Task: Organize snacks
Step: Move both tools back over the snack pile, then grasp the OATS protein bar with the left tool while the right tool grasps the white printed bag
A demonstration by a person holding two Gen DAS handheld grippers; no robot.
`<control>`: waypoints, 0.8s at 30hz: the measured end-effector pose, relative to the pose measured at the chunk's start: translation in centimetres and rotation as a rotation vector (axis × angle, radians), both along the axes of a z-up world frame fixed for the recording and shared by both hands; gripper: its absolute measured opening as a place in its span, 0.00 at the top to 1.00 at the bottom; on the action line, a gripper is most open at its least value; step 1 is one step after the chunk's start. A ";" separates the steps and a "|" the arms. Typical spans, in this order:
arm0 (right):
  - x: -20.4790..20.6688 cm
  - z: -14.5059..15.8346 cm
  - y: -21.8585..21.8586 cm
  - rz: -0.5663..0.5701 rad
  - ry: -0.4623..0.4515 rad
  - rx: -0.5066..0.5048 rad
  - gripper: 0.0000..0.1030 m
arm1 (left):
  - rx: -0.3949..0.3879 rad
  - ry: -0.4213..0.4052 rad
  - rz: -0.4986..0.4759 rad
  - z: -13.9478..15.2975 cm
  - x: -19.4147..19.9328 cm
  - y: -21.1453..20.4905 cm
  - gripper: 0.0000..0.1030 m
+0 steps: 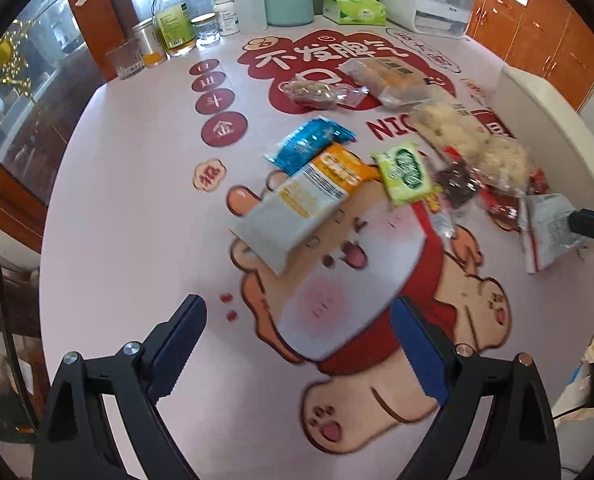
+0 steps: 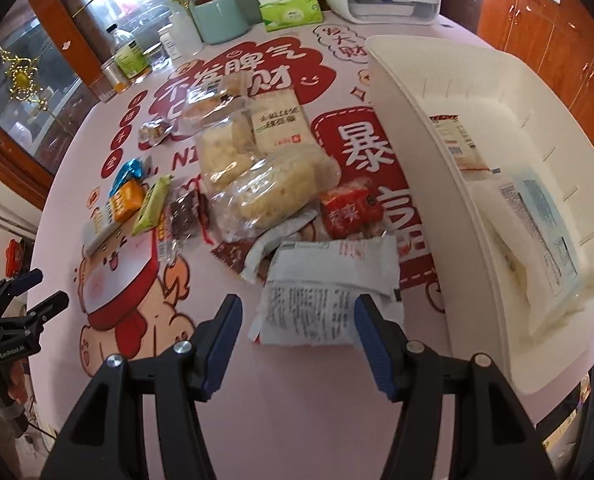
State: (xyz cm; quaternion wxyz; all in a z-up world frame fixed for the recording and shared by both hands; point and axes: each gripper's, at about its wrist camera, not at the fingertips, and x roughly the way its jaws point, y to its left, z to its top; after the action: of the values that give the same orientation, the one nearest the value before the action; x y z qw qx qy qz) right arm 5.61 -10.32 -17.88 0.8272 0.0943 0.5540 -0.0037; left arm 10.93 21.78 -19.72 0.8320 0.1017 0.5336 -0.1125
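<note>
A: Snacks (image 2: 257,184) lie heaped on the pink cartoon tabletop (image 1: 137,240), beside the white bin (image 2: 449,184)?

B: Yes. Left tool (image 1: 297,344) and right tool (image 2: 297,336) both spread, empty; wooden cabinets (image 2: 537,28) behind.

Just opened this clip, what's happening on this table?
A person is sorting snacks with tongs in each hand. Loose packets lie scattered on the pink table mat; a few already sit in the white bin on the right. The right tongs are open, with the white printed packet just ahead of their tips. The left tongs are open and empty, facing the orange-and-white packet. Nothing is gripped.
</note>
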 end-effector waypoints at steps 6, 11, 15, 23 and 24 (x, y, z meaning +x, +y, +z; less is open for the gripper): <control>0.7 -0.1 -1.1 -0.057 -0.002 -0.015 0.43 | 0.085 -0.014 -0.071 -1.5 4.0 -1.5 0.10; 1.2 -1.1 -1.2 -0.055 0.040 -0.076 0.42 | 0.111 -0.002 -0.110 -3.0 7.0 -2.5 0.10; 1.6 -2.2 -0.5 -0.030 0.059 -0.119 0.24 | 0.114 0.040 -0.117 -4.5 8.6 -2.6 0.10; 3.1 -4.1 2.1 0.044 0.063 -0.287 0.08 | 0.052 0.115 -0.124 -5.5 9.9 -2.5 0.23; 3.2 -4.2 2.4 0.054 0.063 -0.308 0.10 | 0.025 0.130 -0.131 -5.5 10.0 -2.4 0.28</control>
State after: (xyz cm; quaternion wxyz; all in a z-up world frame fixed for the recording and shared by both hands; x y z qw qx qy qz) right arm 8.86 -7.93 -22.07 0.8137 -0.0488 0.5750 -0.0693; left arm 20.89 19.35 -25.19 0.7850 0.1394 0.5802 -0.1665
